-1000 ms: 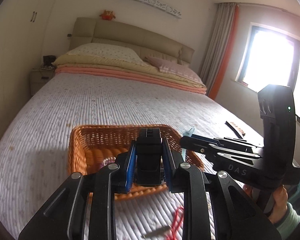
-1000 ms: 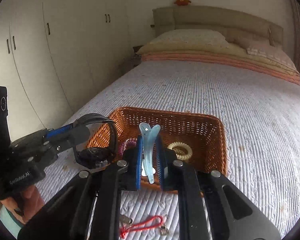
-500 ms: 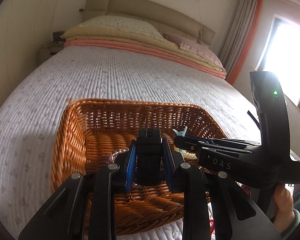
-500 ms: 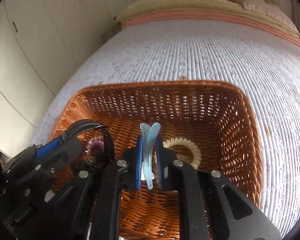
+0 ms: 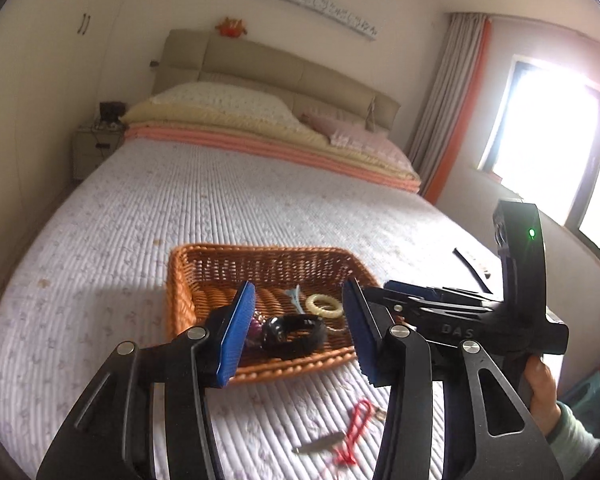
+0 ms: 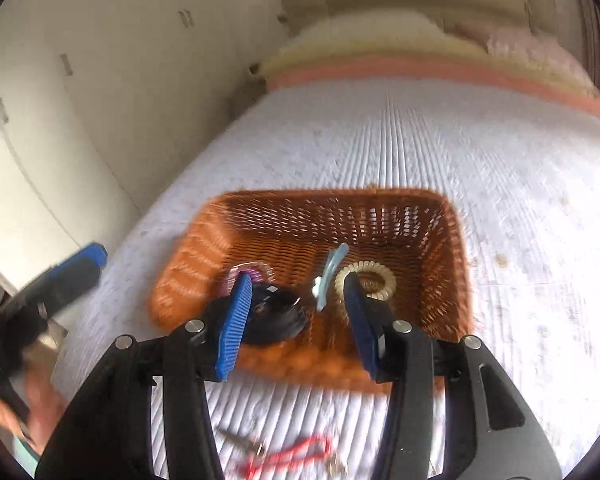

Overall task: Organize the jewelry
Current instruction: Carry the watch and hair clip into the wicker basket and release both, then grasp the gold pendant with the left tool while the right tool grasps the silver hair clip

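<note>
An orange wicker basket (image 5: pixel 184 280) (image 6: pixel 452 240) sits on the bed. In it lie a black watch (image 5: pixel 294 334) (image 6: pixel 278 316), a light blue hair clip (image 5: pixel 293 298) (image 6: pixel 330 274), a cream coil hair tie (image 5: pixel 324 306) (image 6: pixel 374 276) and a purple item (image 6: pixel 252 270). My left gripper (image 5: pixel 298 334) is open and empty, held above the basket's near edge. My right gripper (image 6: pixel 298 320) is open and empty, also above the near edge; it shows from the side in the left wrist view (image 5: pixel 440 312).
A red cord (image 5: pixel 356 428) (image 6: pixel 296 456) with small metal pieces lies on the quilt in front of the basket. A black strip (image 5: pixel 470 270) lies near the bed's right edge. Pillows and a headboard are at the far end; wardrobes are on the left.
Both grippers opened. The watch left my left gripper and the blue clip left my right gripper; both now lie in the basket. Both grippers drew back from the basket.
</note>
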Demonstrator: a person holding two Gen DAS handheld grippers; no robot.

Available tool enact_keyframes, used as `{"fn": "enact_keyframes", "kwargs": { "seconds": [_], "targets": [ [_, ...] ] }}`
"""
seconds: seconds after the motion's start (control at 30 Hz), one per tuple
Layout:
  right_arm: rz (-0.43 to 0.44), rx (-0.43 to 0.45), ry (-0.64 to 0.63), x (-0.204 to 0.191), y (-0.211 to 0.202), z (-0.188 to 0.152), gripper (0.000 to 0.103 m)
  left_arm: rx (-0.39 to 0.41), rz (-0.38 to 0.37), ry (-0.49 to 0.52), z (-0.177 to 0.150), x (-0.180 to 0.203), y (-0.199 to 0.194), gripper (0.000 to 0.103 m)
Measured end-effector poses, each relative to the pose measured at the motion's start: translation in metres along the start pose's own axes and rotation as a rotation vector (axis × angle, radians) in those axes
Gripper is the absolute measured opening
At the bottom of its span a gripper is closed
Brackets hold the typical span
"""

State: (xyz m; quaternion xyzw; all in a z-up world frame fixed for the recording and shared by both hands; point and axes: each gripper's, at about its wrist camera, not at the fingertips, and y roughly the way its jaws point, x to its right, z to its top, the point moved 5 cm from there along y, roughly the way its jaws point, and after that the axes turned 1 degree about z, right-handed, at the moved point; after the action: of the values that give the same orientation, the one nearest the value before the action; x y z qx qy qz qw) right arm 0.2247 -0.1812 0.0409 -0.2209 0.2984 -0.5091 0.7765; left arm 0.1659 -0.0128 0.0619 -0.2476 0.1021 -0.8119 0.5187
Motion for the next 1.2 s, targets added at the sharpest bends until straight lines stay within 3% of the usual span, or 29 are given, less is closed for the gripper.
{"fn": "enact_keyframes", "kwargs": {
  "seconds": [0.17, 0.37, 0.6, 0.7, 0.93, 1.07, 1.2],
  "targets": [
    [0.016, 0.071, -0.035, -0.015, -0.073, -0.032, 0.045, 0.062, 0.002, 0.002, -0.013, 0.000, -0.076, 0.044],
    [-0.015, 0.069, -0.059, -0.020, -0.097, -0.097, 0.045, 0.023, 0.063, -0.063, -0.059, -0.023, -0.111, 0.044],
    [-0.035, -0.045, -0.046, -0.014, -0.067, -0.173, 0.045, -0.163, 0.096, -0.146, -0.124, -0.056, -0.066, 0.041],
    [-0.036, -0.080, -0.027, -0.010, -0.056, -0.191, 0.045, -0.223, 0.097, -0.155, -0.134, -0.071, -0.040, 0.041],
    [-0.027, -0.109, 0.002, -0.002, -0.044, -0.196, 0.045, -0.392, 0.092, -0.140, -0.147, -0.098, 0.011, 0.041],
    [-0.023, -0.120, 0.006, 0.001, -0.042, -0.197, 0.045, -0.398, 0.039, -0.095, -0.152, -0.082, 0.009, 0.041],
    [-0.015, -0.119, 0.004, 0.001, -0.042, -0.196, 0.045, -0.438, -0.001, 0.014, -0.166, -0.053, 0.003, 0.041]
  ]
}}
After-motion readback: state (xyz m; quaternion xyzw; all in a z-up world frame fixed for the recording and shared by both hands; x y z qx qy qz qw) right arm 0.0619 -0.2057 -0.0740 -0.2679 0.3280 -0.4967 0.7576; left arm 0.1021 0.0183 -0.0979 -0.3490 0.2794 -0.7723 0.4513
